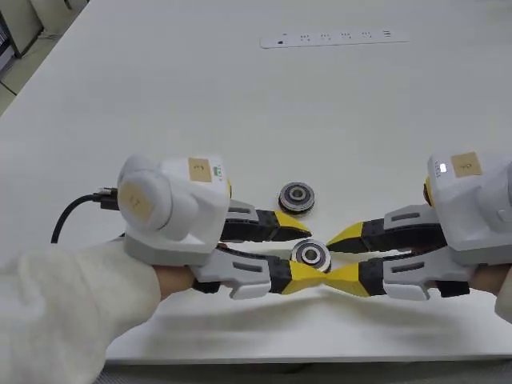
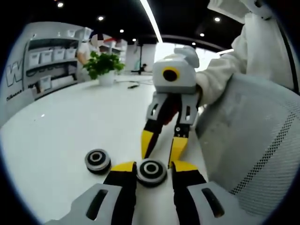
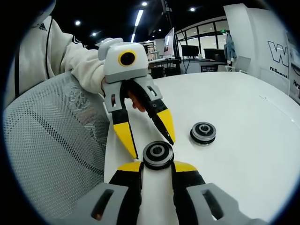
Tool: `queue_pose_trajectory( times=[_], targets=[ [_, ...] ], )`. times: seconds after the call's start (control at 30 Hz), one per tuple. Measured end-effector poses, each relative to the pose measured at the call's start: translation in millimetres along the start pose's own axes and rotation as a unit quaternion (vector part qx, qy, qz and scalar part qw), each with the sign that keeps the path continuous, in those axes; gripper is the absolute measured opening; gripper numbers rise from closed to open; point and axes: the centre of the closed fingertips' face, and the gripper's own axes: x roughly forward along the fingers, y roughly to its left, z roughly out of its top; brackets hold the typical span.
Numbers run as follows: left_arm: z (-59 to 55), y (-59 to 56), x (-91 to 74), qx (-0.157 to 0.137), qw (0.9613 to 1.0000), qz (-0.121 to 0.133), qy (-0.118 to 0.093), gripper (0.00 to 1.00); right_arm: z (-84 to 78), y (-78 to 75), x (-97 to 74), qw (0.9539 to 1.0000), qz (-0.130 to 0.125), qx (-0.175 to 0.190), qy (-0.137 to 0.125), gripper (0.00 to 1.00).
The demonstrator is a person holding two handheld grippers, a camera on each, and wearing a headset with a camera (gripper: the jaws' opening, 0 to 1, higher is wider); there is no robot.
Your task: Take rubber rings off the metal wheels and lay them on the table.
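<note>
We read the colours as follows. Left gripper (image 1: pixel 302 250) and right gripper (image 1: pixel 336 258): white-grey shells, black jaws, yellow tips, a tan sticker on top of each. Near wheel (image 1: pixel 310 255) and far wheel (image 1: pixel 297 197): black rim, silver hub. Table (image 1: pixel 240 96) and power strip (image 1: pixel 334 38) are white. Cable (image 1: pixel 76 210) is black, sleeve (image 1: pixel 56 312) cream. Mesh chair (image 3: pixel 51 140) is light grey, plant (image 2: pixel 104 63) green.

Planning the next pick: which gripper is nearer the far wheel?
Left. The left gripper has its outer jaw just beside the far wheel; the right gripper points in from the opposite side, its jaws farther off. Both straddle the near wheel.
</note>
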Motion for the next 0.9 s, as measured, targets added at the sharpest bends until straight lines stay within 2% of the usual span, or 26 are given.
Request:
queue_pose_trajectory(
  times=[0.1, 0.17, 0.2, 0.27, 0.47, 0.57, 0.63, 0.9],
  targets=[
    [-1.3, 0.8, -0.6, 0.001, 1.0000, 0.000, 0.002, 0.28, -0.8, -0.3, -0.1, 1.0000, 0.000, 0.003, 0.001, 0.20],
    [-5.7, 1.9, -0.8, 0.009, 0.9999, 0.003, 0.012, 0.25, -1.2, -0.8, -0.1, 1.0000, -0.001, 0.002, 0.001, 0.19],
    [-2.4, 3.2, 0.7, 0.022, 0.9997, 0.002, 0.003, 0.24, -1.3, -1.0, -0.1, 1.0000, -0.001, 0.002, 0.001, 0.19],
    [-3.9, 2.8, 1.4, 0.016, 0.9998, 0.001, 0.008, 0.23, -1.4, -1.7, -0.1, 1.0000, -0.002, 0.001, 0.001, 0.19],
    [-4.9, 4.0, 1.9, 0.026, 0.9996, 0.004, 0.008, 0.15, -2.1, -2.7, -0.2, 1.0000, -0.003, -0.002, 0.002, 0.17],
    [-5.1, 3.4, 1.3, 0.028, 0.9996, 0.003, 0.008, 0.14, -2.4, -2.5, -0.1, 1.0000, -0.005, -0.007, 0.004, 0.16],
    [-5.4, 2.4, 0.8, 0.042, 0.9991, 0.003, 0.010, 0.14, -2.5, -2.4, 0.0, 0.9999, -0.005, -0.009, 0.005, 0.16],
    [-6.0, 0.4, -1.7, 0.040, 0.9992, 0.003, 0.006, 0.14, -4.9, -3.3, -1.0, 0.9997, -0.011, -0.015, 0.016, 0.12]
  ],
)
